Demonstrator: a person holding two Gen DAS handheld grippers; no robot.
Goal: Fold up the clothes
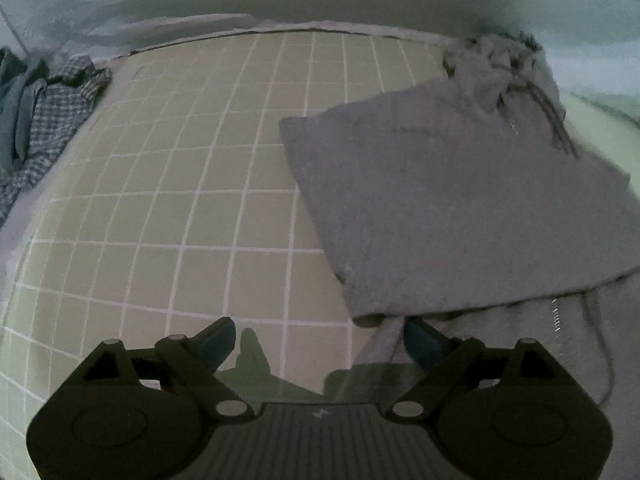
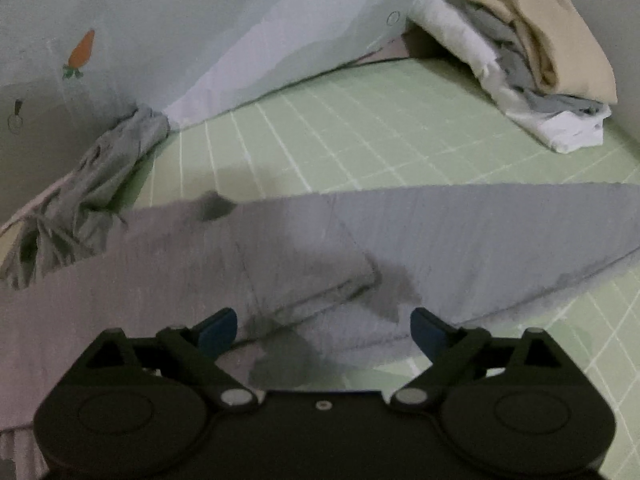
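Nearest the left wrist camera, the left claw (image 1: 320, 340) stands wide with nothing between its blue-tipped fingers (image 1: 218, 340), low over the green gridded mat (image 1: 192, 184); its right finger sits just at the near edge of the grey garment (image 1: 452, 208). The right claw (image 2: 324, 330) is also spread wide and empty, hovering over the same grey garment (image 2: 400, 236), which lies in folded layers across the mat (image 2: 360, 132) — one flap laid diagonally over the rest. Beyond the fold, the garment's bunched end with drawstrings (image 1: 504, 72) lies crumpled at the mat's far edge. To the left side rests a heap of checked and teal clothes (image 1: 48, 112); at the far right, a stack of beige, grey and white clothes (image 2: 520, 52). Behind — a pale sheet (image 2: 248, 32) with a carrot print (image 2: 82, 50), draped in folds.
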